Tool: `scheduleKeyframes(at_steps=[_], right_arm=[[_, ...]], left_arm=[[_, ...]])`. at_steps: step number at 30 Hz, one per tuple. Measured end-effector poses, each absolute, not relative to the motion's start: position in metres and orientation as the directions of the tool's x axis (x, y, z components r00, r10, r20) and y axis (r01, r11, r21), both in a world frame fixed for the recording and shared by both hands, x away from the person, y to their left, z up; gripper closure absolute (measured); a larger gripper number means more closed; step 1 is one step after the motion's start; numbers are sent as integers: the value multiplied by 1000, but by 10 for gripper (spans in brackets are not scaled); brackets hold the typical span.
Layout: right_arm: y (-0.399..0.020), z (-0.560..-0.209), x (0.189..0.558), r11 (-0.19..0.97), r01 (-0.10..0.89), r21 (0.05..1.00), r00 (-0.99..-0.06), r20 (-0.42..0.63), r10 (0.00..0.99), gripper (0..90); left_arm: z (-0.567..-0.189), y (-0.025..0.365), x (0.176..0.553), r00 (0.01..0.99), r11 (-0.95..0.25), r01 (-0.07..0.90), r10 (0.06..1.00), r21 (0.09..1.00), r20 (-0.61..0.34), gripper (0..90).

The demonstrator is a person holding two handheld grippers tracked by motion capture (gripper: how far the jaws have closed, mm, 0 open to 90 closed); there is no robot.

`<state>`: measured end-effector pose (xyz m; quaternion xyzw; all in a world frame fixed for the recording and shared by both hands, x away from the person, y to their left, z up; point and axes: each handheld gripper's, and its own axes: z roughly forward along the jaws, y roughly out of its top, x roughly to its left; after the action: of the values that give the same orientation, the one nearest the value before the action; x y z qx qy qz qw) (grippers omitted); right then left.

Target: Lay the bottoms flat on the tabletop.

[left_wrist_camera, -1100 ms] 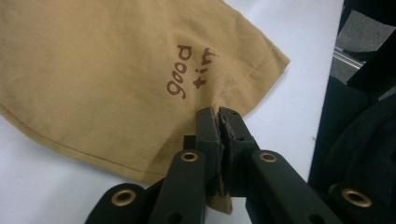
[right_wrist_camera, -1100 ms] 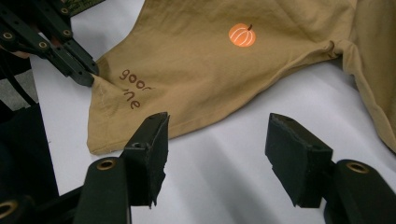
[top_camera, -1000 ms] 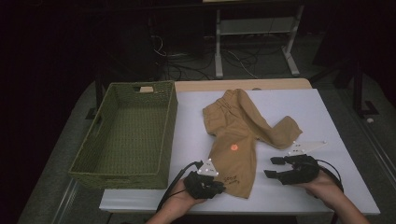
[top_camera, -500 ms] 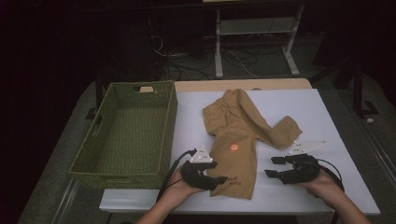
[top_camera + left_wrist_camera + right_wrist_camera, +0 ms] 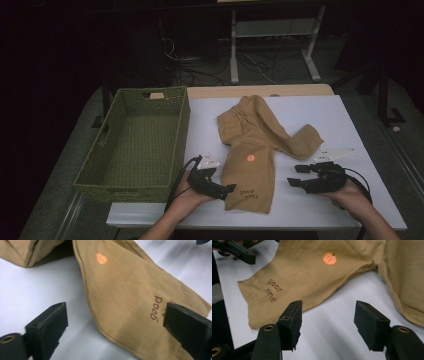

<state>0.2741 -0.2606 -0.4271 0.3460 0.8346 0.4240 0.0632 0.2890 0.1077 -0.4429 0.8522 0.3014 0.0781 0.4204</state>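
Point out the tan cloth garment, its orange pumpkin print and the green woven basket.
tan cloth garment [image 5: 252, 175]: high view, flat lower panel.
orange pumpkin print [image 5: 329, 258]: right gripper view, middle of the pumpkin.
green woven basket [image 5: 183, 131]: high view, right-hand wall.

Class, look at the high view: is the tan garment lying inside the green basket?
No, the tan garment lies spread on the white table, to the right of the green basket.

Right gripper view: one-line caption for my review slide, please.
Open right gripper hovers over the white table, facing a tan shirt printed with an orange pumpkin.
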Motion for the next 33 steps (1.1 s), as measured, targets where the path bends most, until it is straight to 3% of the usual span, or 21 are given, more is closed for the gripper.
scheduleKeyframes(at_steps=[14,33], right_arm=[[-275,-423,287,376,536,756,-713,167,681,408],[-283,-400,335,315,555,770,-639,152,754,472]], left_arm=[[-445,108,290,804,-469,449,582,761,-116,0],[-445,110,291,799,-467,458,589,757,-120,0]])
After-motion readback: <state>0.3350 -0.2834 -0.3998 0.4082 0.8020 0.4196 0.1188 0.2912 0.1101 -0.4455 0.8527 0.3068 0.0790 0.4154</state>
